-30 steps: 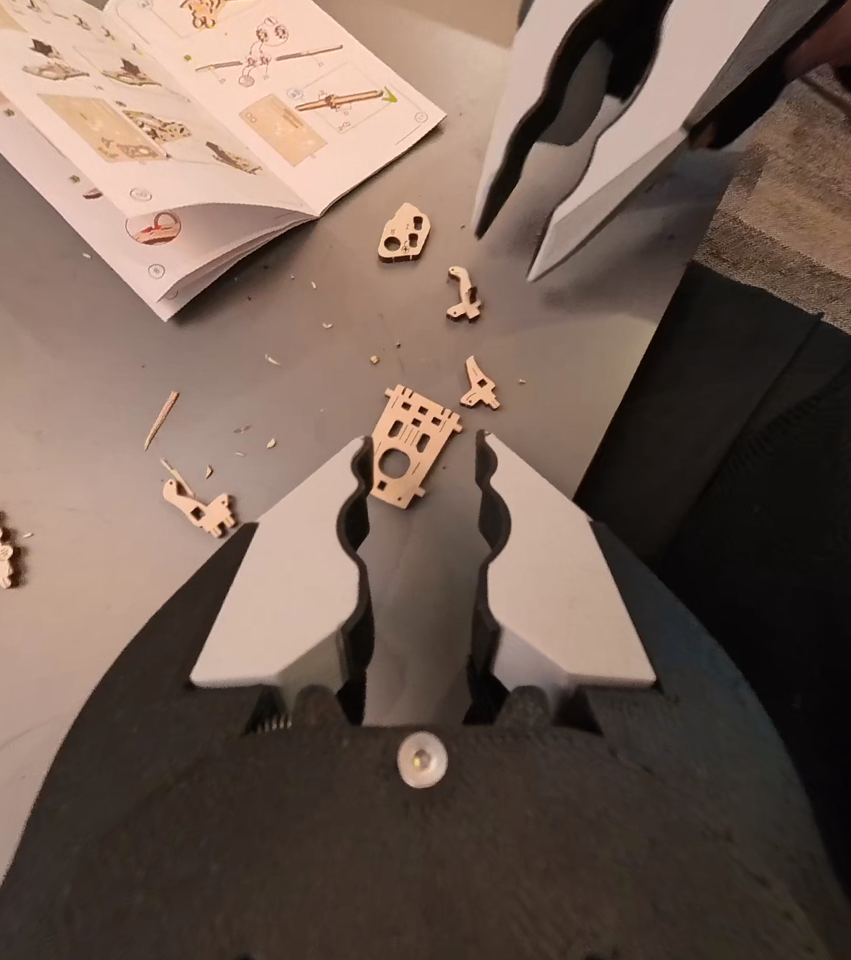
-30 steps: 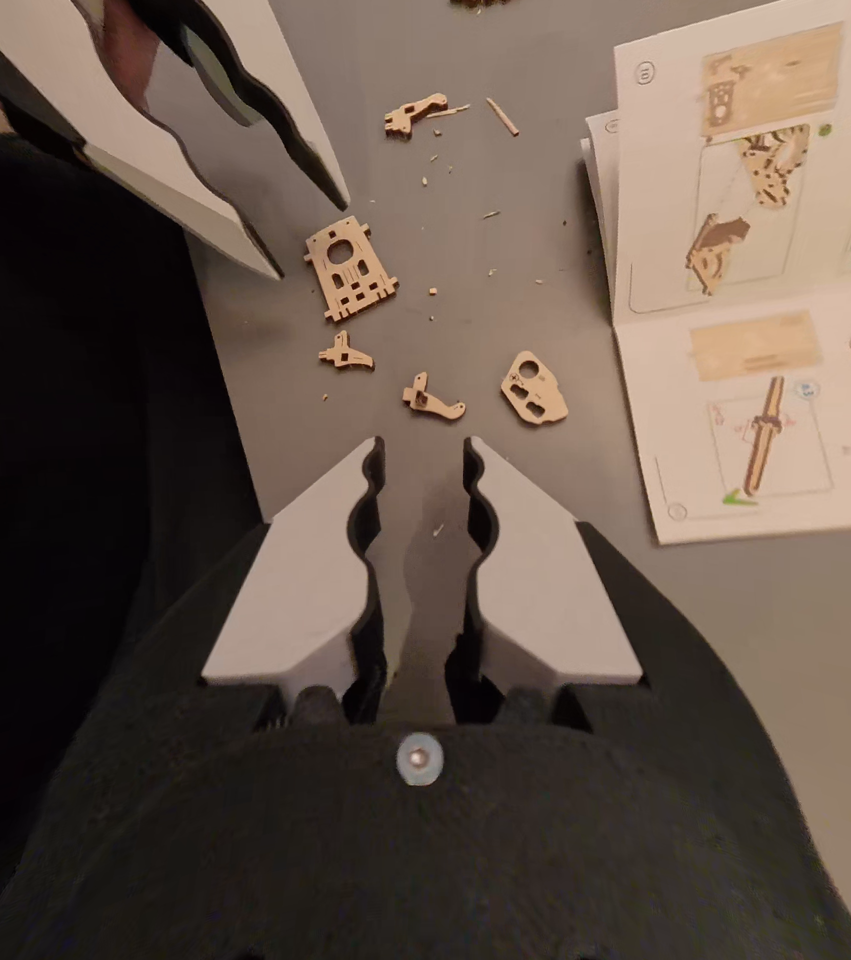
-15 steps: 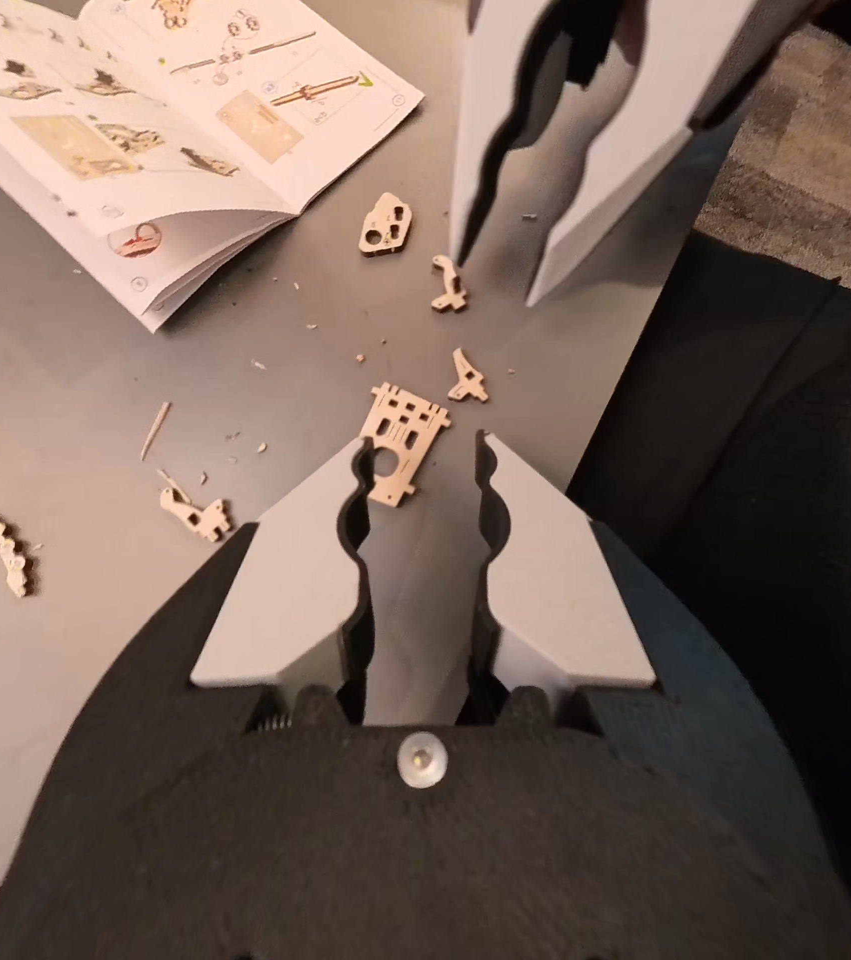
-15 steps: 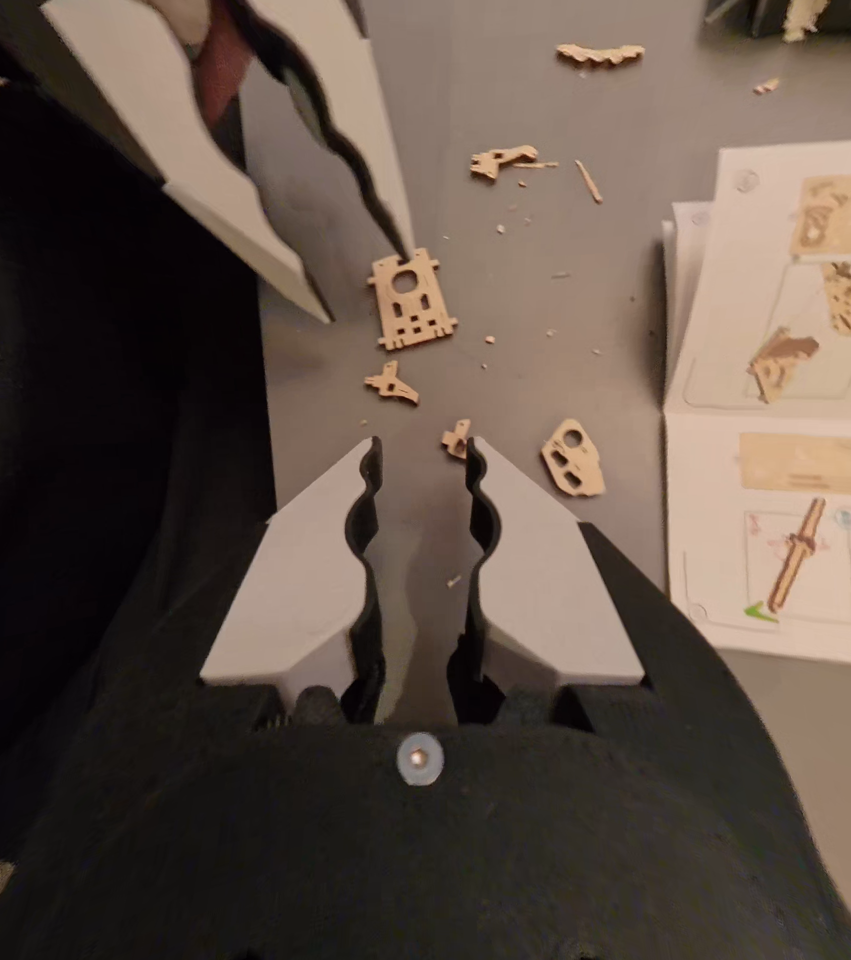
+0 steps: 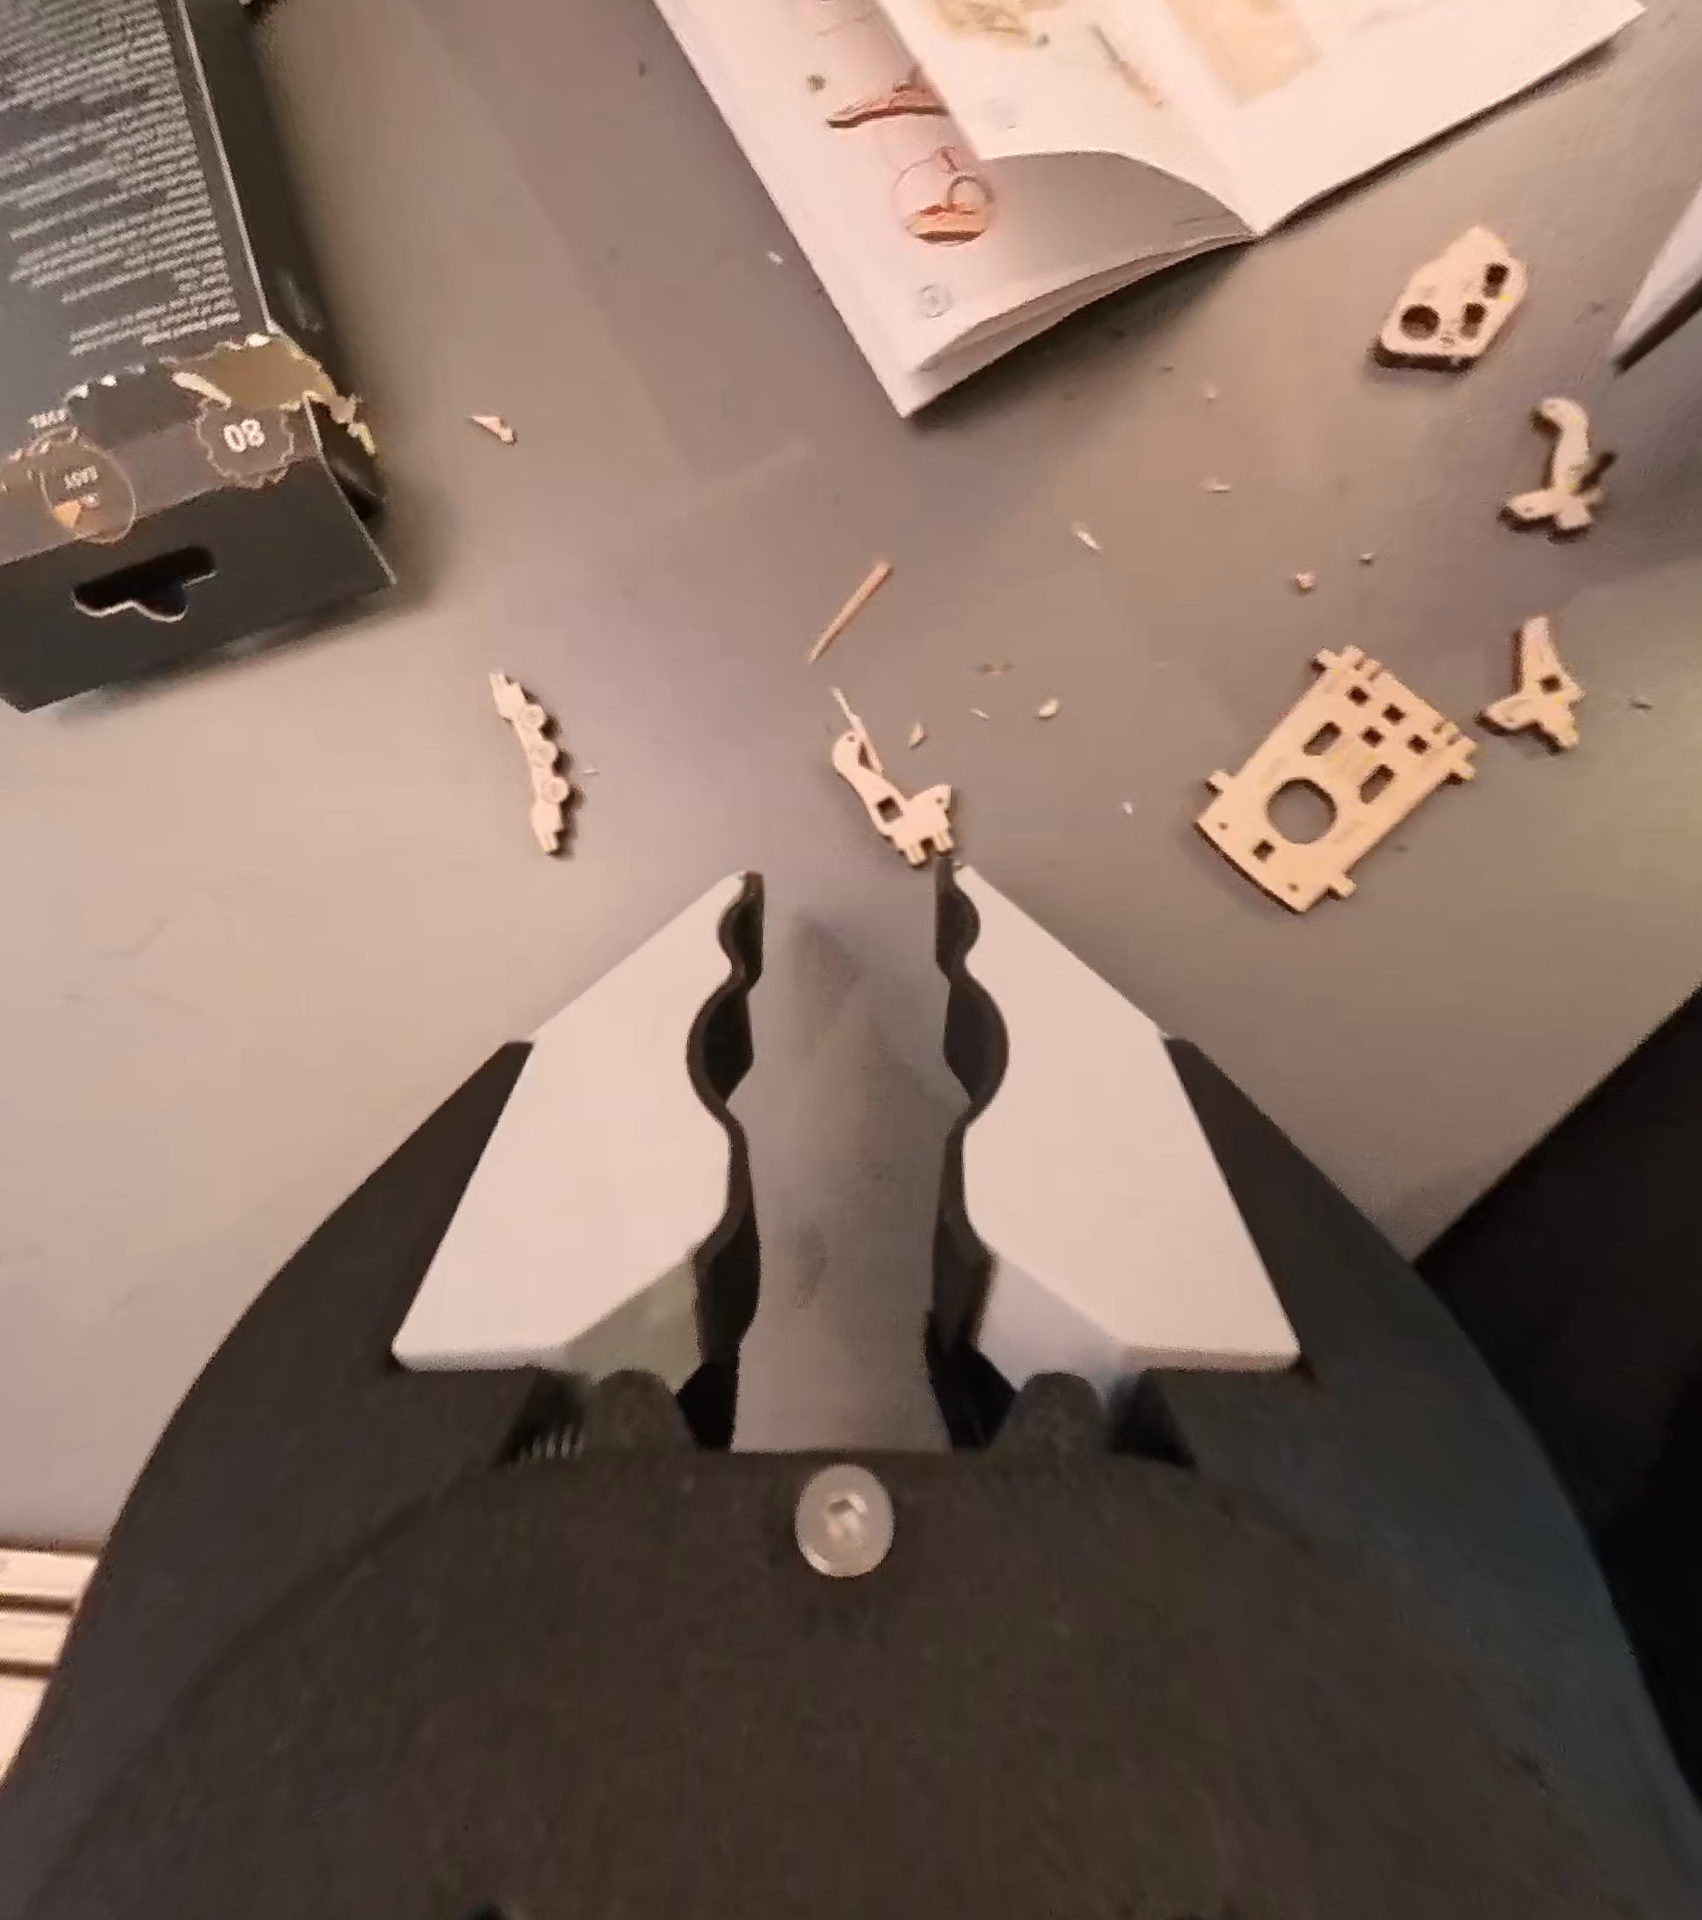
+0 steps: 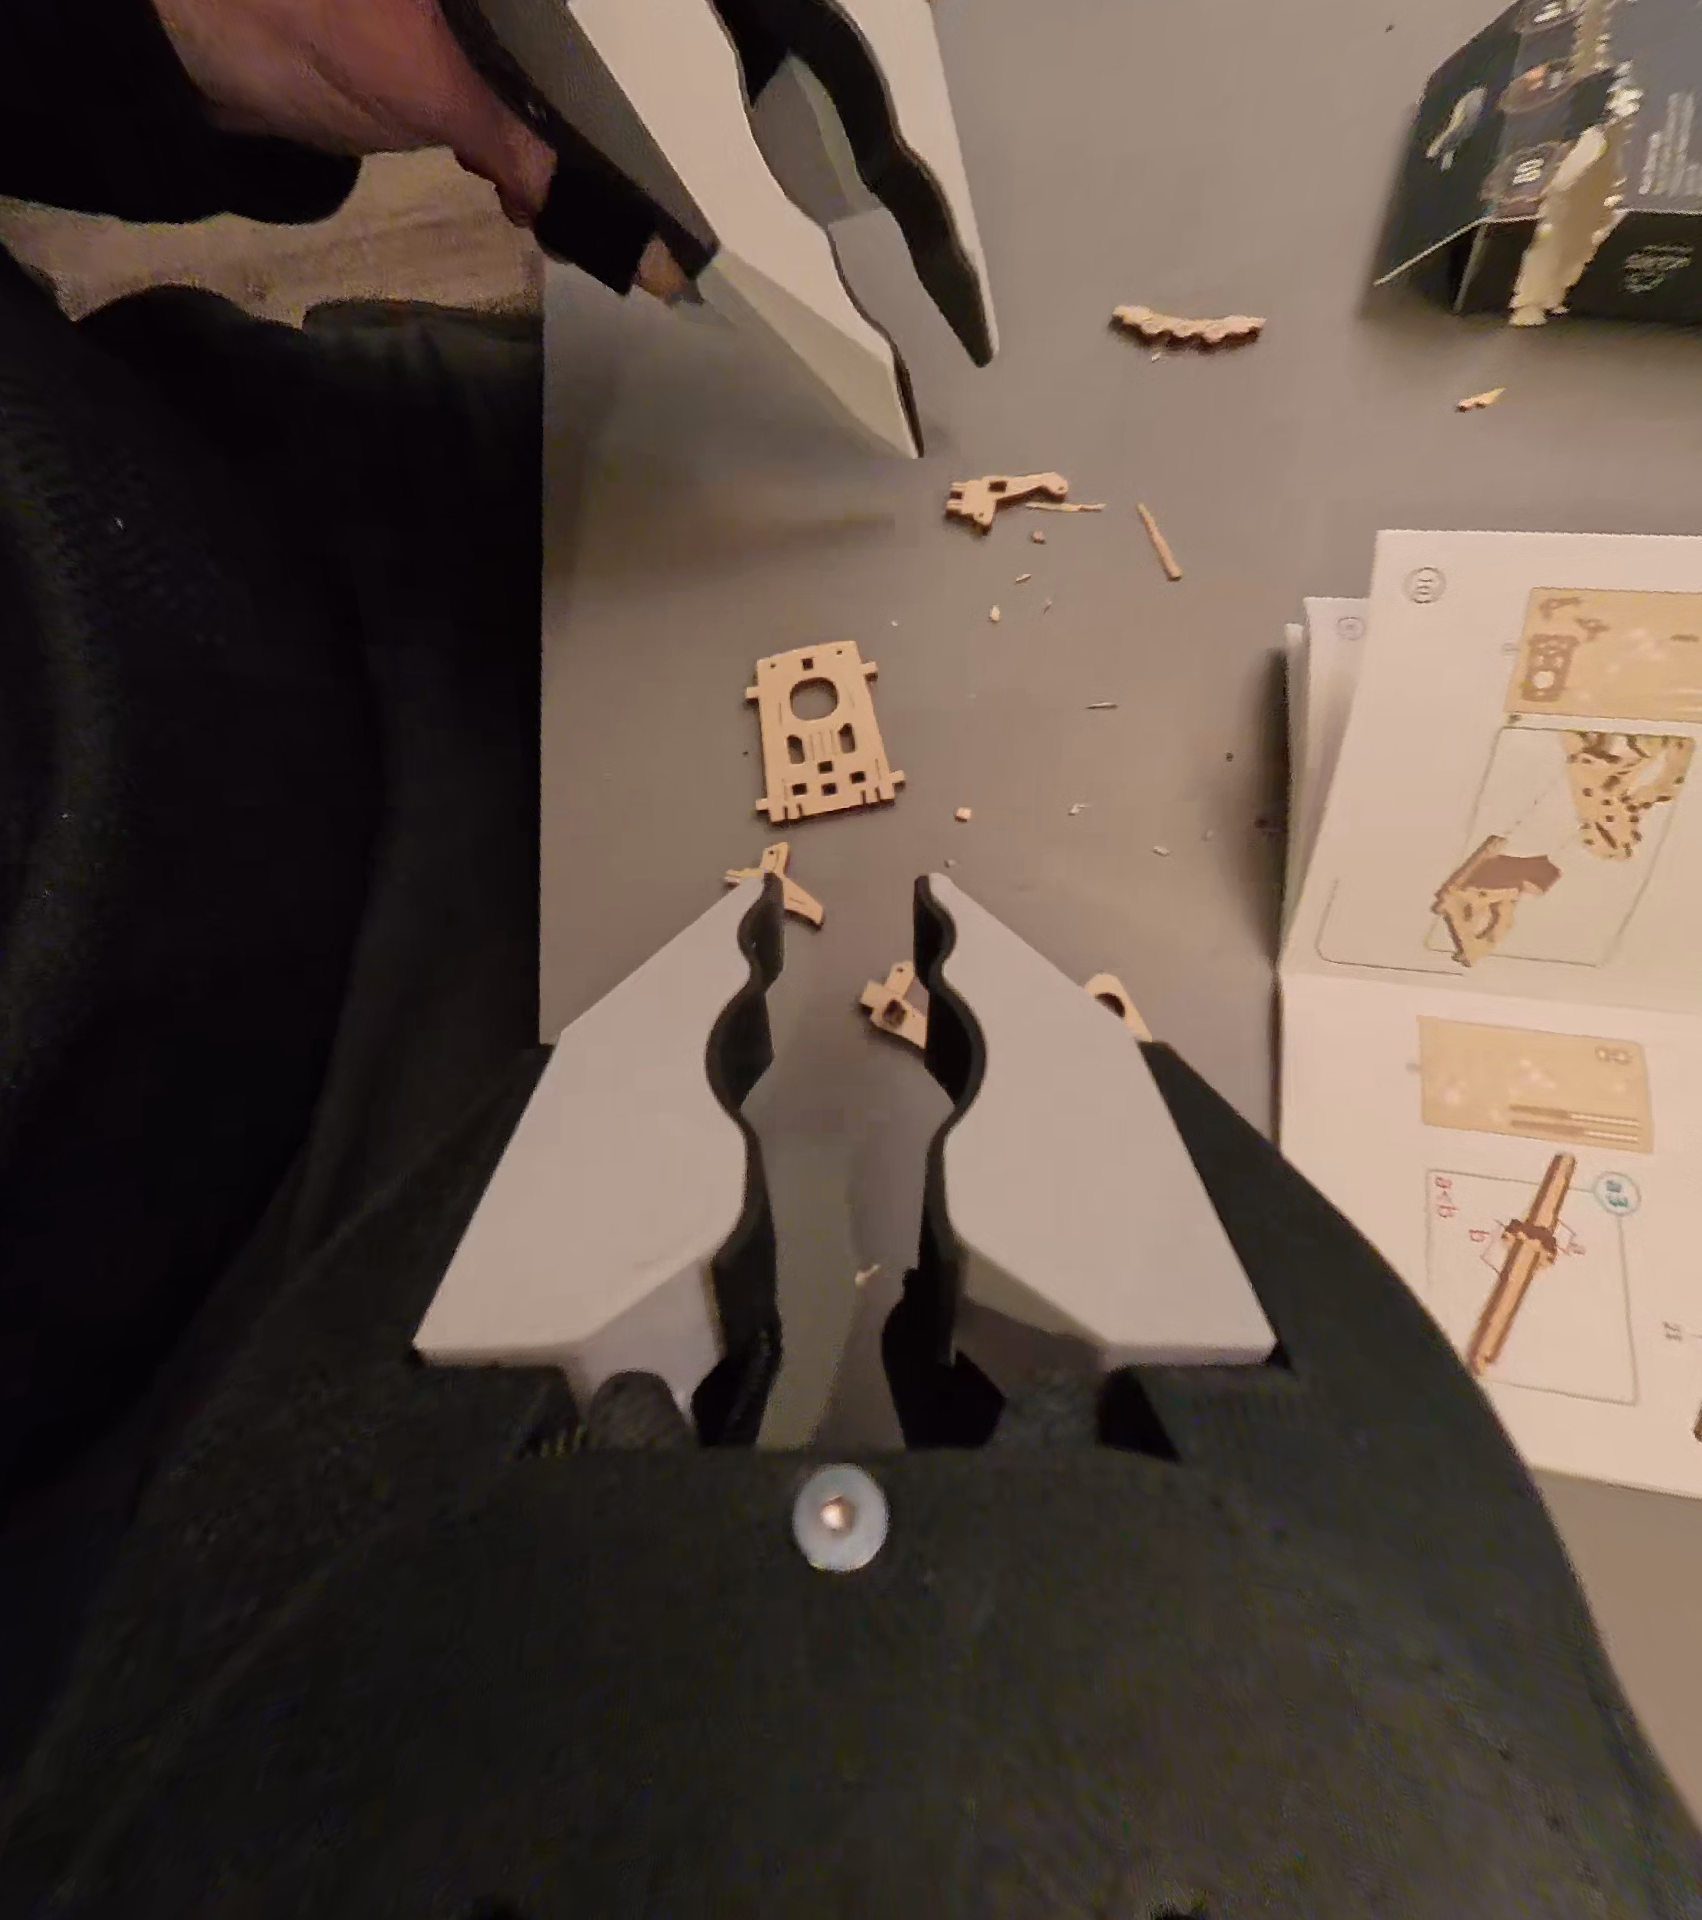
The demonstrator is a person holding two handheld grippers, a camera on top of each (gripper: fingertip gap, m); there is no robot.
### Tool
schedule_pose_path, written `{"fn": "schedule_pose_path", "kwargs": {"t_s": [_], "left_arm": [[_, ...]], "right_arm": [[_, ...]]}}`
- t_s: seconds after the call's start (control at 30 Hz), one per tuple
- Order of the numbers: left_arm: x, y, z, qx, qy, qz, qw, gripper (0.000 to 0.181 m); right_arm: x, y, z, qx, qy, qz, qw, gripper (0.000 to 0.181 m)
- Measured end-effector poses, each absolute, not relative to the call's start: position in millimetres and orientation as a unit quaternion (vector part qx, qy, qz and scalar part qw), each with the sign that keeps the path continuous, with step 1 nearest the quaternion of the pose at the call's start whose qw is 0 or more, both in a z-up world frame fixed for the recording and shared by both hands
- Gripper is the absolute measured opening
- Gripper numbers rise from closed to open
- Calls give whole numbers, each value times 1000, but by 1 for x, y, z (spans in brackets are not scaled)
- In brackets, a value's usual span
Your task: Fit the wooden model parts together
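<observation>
The left gripper (image 5: 847,878) hangs over the grey worktop (image 5: 203,987) with its jaws a little way apart and nothing between them. Just past its tips, at 12 o'clock, lies a small hooked wooden piece (image 5: 894,792); whether the right tip touches it is hard to tell. At 10 o'clock from the tips sits a curved bumpy piece (image 5: 537,764). At 2 o'clock lies the flat wooden plate (image 5: 1330,792) with a round hole and little slots. Near it at 2 o'clock is a tiny bird-shaped piece (image 5: 1538,701), and farther up are a bent piece (image 5: 1559,473) and a rounded piece with holes (image 5: 1455,301). A torn black box (image 5: 99,312) stands at 10 o'clock, and an open booklet (image 5: 1086,156) lies at 1 o'clock.

The right gripper (image 6: 847,883) also has its jaws a little way apart and holds nothing. The bird-shaped piece peeks out by its left tip, and the bent piece (image 6: 894,1013) lies partly under its right finger. The flat plate (image 6: 821,732) is at 12 o'clock, just ahead. The booklet (image 6: 1553,935) is at 3 o'clock. A hand (image 6: 348,94) holds the other gripper at 11 o'clock.
</observation>
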State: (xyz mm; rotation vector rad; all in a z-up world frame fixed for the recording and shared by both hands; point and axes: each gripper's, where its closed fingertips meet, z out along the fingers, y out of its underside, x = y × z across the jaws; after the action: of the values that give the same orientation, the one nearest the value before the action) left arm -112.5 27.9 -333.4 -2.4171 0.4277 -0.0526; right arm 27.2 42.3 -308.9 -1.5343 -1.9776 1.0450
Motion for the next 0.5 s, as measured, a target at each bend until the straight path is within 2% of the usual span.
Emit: {"fn": "schedule_pose_path", "kwargs": {"t_s": [0.03,0.3,0.5], "left_arm": [[-113,30,-334,-928,160,-23,336,31],[-102,39,-345,-933,162,-34,321,29],[-96,41,-346,-931,175,-30,319,27]], "right_arm": [[29,46,-308,-556,-709,376,216,22],[57,87,-309,-597,-675,361,240,25],[66,101,-319,-600,-681,354,224,31]]}}
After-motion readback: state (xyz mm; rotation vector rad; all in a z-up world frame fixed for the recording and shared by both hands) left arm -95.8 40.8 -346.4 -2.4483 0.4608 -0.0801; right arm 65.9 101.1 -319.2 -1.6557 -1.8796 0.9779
